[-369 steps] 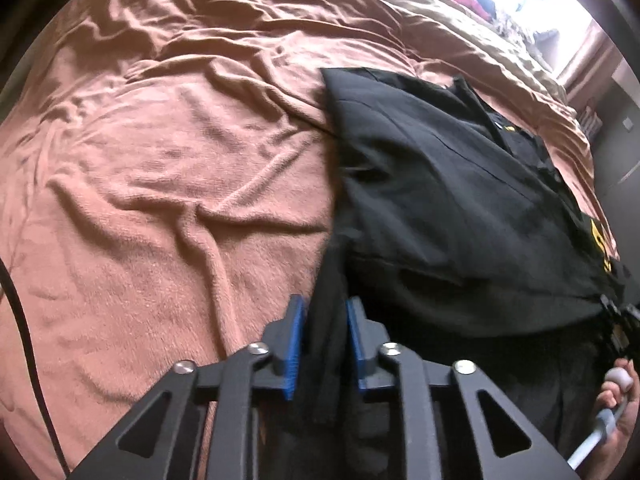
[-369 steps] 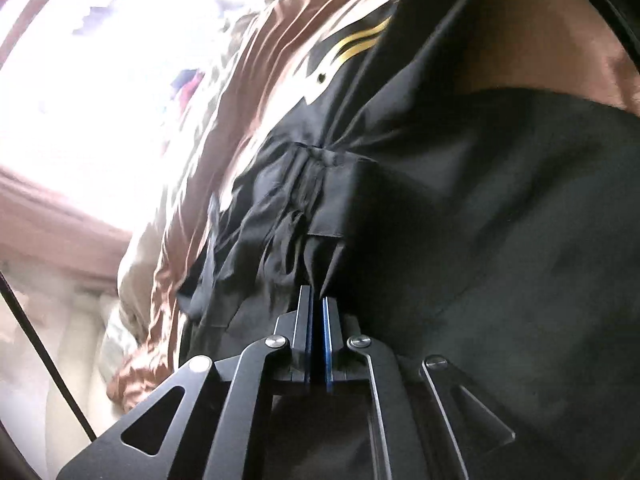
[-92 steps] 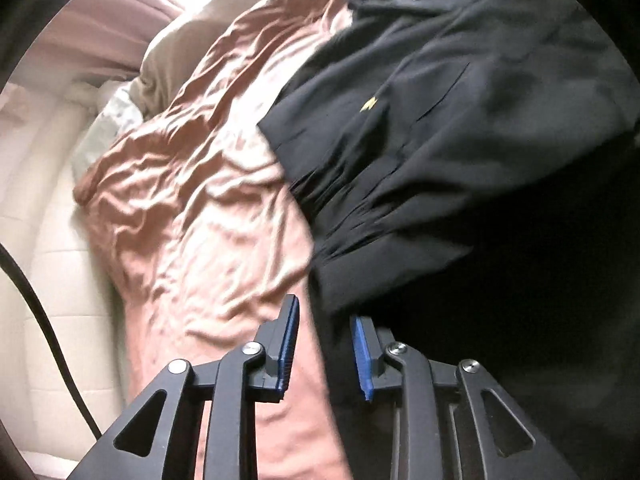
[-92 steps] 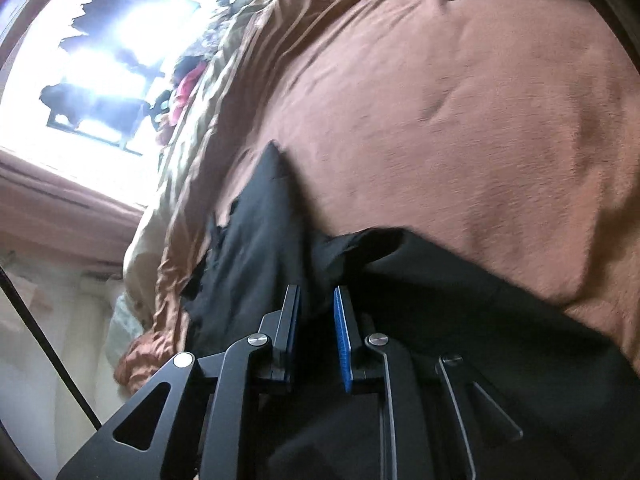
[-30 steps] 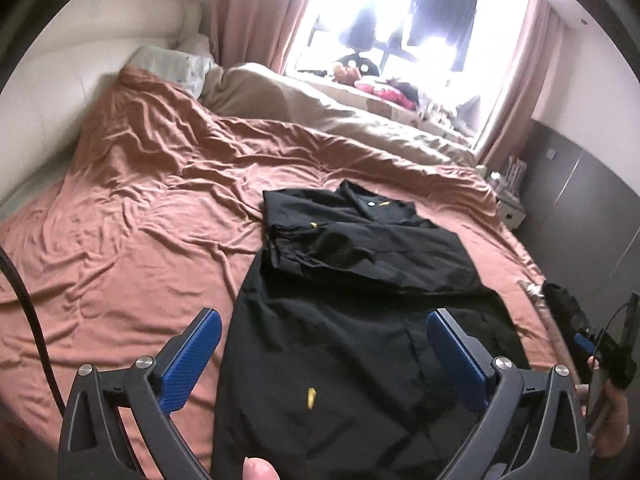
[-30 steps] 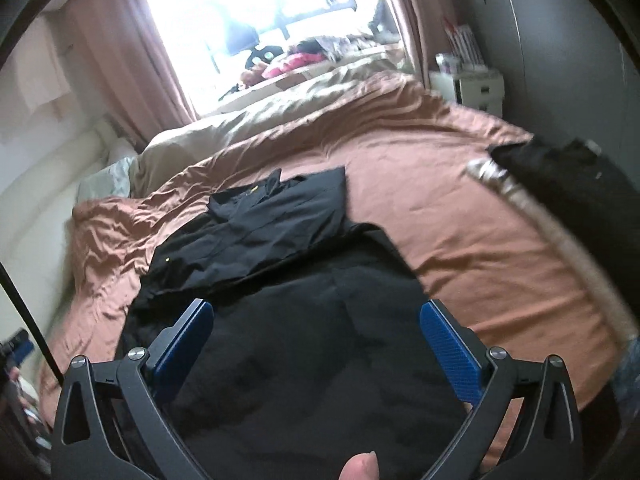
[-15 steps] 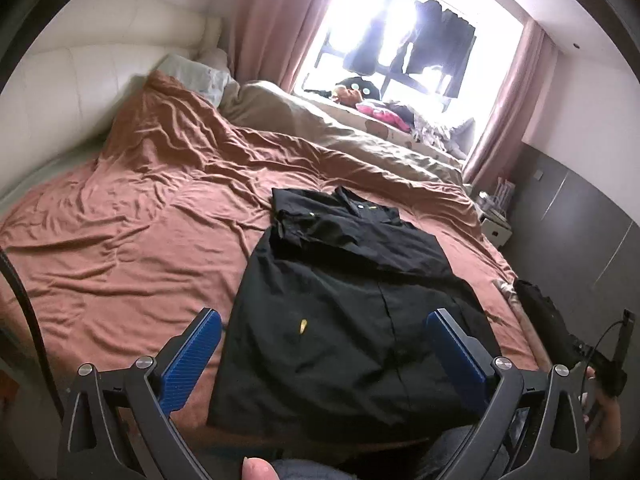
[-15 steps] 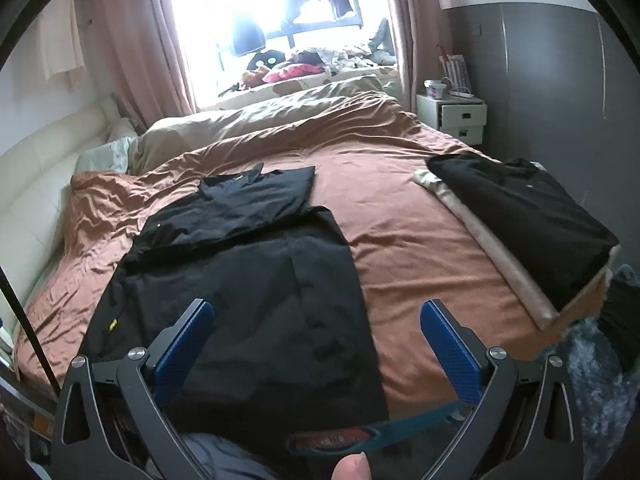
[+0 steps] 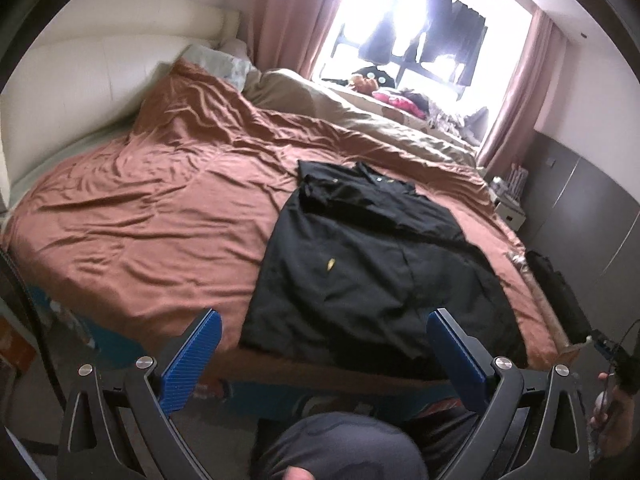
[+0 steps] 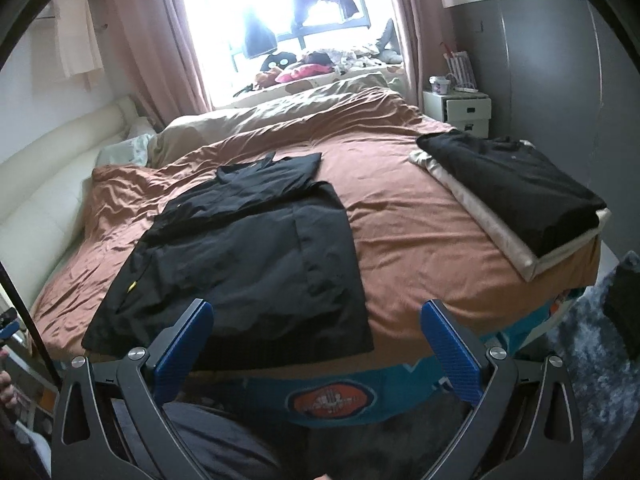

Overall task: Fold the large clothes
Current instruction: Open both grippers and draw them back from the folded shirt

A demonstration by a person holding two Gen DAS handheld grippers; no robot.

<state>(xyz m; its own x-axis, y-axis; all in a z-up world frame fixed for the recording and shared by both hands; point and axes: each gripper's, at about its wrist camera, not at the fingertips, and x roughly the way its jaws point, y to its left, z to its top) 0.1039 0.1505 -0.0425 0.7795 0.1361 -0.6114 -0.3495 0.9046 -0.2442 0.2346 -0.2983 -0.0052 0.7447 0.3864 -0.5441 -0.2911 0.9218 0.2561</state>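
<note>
A large black garment (image 9: 372,264) lies flat on the brown bedspread (image 9: 160,216), its top part folded down over the body, its hem at the bed's near edge. It also shows in the right wrist view (image 10: 248,248). My left gripper (image 9: 324,360) is wide open and empty, held back from the bed's foot above the floor. My right gripper (image 10: 316,348) is also wide open and empty, back from the bed edge. Neither touches the garment.
A folded black garment (image 10: 508,184) lies on a cream folded piece at the bed's right corner. Beige duvet (image 10: 280,112) and pillows are at the far side. A white nightstand (image 10: 460,108) stands by the grey wall. The person's knee (image 9: 340,452) is below.
Both grippers let go of the garment, opened wide and pulled back from the bed. Over the last second they kept moving away and higher, so more of the room shows.
</note>
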